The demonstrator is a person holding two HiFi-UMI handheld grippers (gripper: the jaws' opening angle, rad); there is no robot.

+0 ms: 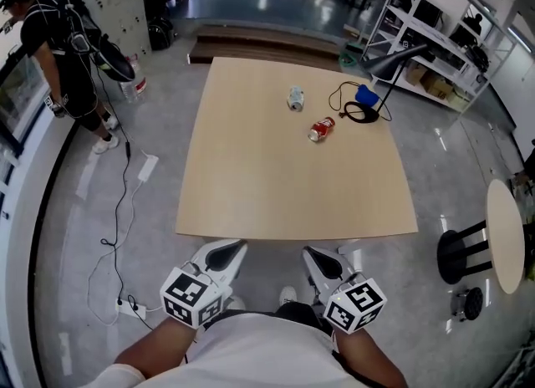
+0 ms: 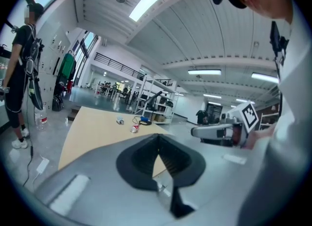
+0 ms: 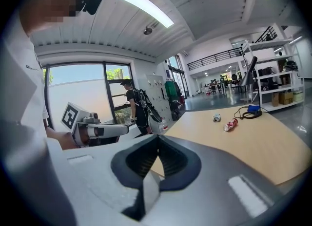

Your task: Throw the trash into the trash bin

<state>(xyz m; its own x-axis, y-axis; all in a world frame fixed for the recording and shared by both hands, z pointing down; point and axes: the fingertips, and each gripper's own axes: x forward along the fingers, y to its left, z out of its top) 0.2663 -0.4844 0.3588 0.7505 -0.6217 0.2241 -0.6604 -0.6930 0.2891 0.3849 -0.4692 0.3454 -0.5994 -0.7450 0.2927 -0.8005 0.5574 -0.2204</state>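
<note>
Pale grey polished floor spreads through a large open workshop, and we look steeply down on a square light-wood table (image 1: 284,186) from just off its near edge. Two pieces of trash lie on the far right part of the tabletop. One is a red can (image 1: 322,130) on its side. The other is a silver can (image 1: 295,99), a little farther back and to the left, close to the red one but not touching it.

Just right of the cans, a black desk lamp (image 1: 393,58) rises from a round base, with a looped black cable (image 1: 347,102) and a small blue object (image 1: 366,94) beside it.

We hold both tools low in front of us, over the floor and short of the table's near edge, well apart from the cans. The left gripper (image 1: 224,254) has its jaws pressed together at the tips, with nothing between them. The right gripper (image 1: 322,261) is the same, its tips meeting and empty. They sit side by side, each pointing toward the table.

Off to the far left a person (image 1: 63,60) in dark clothes stands beside the wall. A white power strip (image 1: 134,307) and its thin cord trail across the floor on that side. White shelving (image 1: 451,35) lines the far right, and nearer us on the right stand a small round table (image 1: 506,236) and a black stool (image 1: 460,252).
</note>
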